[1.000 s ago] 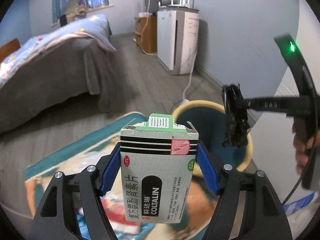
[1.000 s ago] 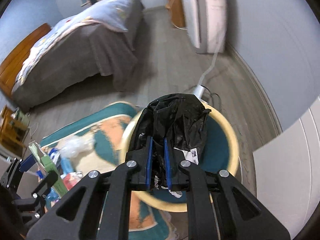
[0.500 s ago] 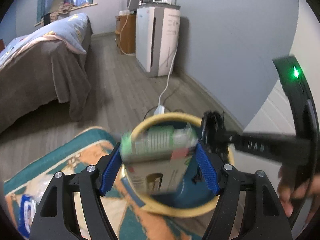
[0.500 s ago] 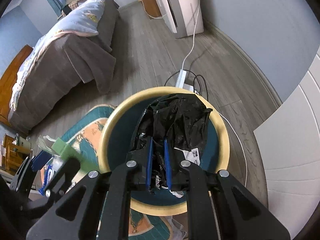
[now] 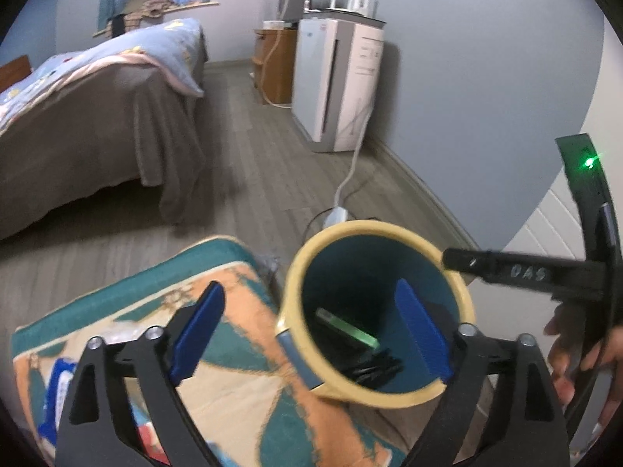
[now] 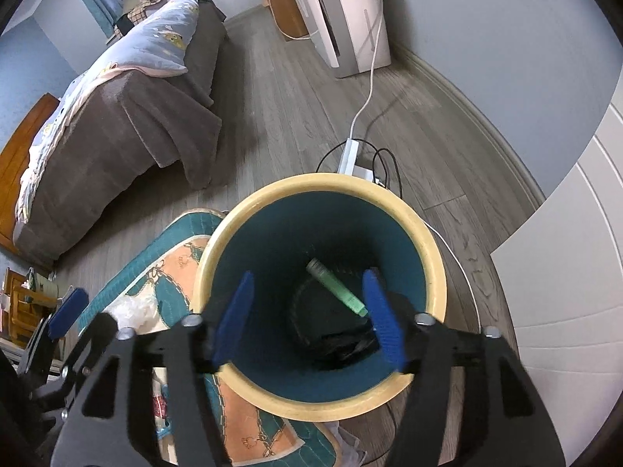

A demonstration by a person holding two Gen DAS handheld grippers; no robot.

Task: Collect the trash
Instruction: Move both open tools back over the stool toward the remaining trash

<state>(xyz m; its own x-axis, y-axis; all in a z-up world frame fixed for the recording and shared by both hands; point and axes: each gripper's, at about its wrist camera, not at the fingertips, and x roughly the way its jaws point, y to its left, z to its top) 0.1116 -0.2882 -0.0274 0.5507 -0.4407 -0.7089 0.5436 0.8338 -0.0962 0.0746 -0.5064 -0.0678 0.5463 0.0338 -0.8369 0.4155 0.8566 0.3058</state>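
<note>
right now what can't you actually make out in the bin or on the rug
- Bin bottom: dark in both wrist views; the black bag is only a shape, partly behind the right gripper.
- Green-edged box: only its edge shows; print unreadable.
- Litter on the rug: blurred in the left wrist view, cut off behind the left gripper.
- Both grippers' jaws are opening, nothing between them.

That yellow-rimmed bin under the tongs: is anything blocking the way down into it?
Nothing visible does. The bin has no lid, and its mouth lies open right below both tongs, the right tongs and the left tongs, whose jaws are opening with nothing between them. A green-edged box and black bag lie at the bottom.
</note>
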